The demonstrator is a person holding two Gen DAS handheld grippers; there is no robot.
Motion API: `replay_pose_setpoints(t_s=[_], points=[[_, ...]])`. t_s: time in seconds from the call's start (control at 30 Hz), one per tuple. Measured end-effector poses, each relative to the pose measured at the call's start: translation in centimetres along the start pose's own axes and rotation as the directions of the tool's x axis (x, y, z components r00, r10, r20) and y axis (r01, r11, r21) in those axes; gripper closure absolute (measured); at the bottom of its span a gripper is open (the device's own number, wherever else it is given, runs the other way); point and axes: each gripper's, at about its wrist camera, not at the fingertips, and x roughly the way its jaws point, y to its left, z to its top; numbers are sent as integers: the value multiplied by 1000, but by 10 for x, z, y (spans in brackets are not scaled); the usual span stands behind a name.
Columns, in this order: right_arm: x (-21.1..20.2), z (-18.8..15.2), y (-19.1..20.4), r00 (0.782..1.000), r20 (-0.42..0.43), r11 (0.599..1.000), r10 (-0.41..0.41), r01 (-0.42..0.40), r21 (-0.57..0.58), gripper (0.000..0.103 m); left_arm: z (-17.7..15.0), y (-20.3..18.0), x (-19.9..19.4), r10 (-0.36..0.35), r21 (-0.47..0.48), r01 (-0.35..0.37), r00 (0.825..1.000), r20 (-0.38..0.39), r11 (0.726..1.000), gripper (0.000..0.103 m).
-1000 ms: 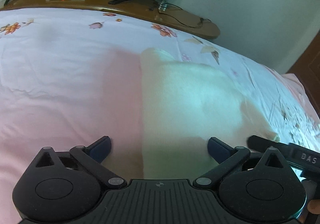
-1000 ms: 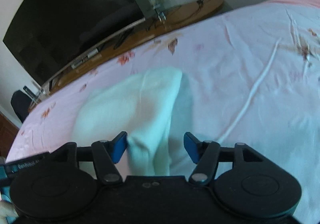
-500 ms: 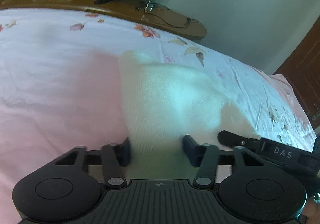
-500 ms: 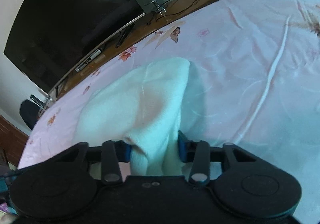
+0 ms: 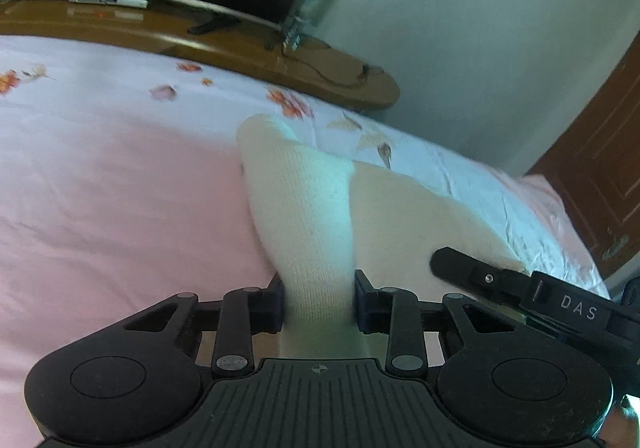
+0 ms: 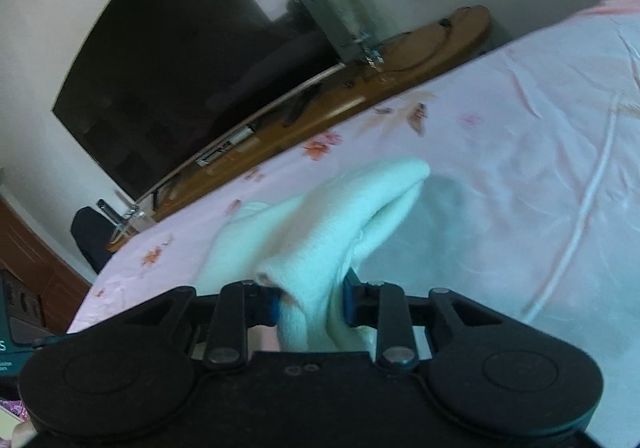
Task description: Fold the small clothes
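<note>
Both tongs, left [image 5: 319, 302] and right [image 6: 310, 302], pinch the white garment [image 5: 316, 208] between their tips

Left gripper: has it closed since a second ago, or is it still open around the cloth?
Yes. The left gripper has closed: its fingers, formerly spread wide, now pinch the near edge of the white knit garment, lifting it off the pink bedsheet.

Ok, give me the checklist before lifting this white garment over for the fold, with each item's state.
1. Left gripper shut on the white garment: ok.
2. Right gripper shut on the garment: ok.
3. Both holding the same near edge: cannot tell.
4. Far end resting on the bedsheet: ok.
5. Garment flat, without bunching: not ok, it is tented between the grips.
6. Sheet beyond the garment free for the fold: ok.
</note>
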Motion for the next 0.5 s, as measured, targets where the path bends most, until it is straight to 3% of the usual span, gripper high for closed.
replay_pose_setpoints(t_s=[0.27, 0.5], points=[[25, -7, 73, 995, -6, 994, 102, -102, -33, 76, 21, 76, -71, 65, -32, -63, 995, 73, 997, 70], [78, -44, 150, 984, -37, 985, 172, -173, -26, 76, 31, 164, -118, 147, -47, -144, 986, 78, 988, 70]])
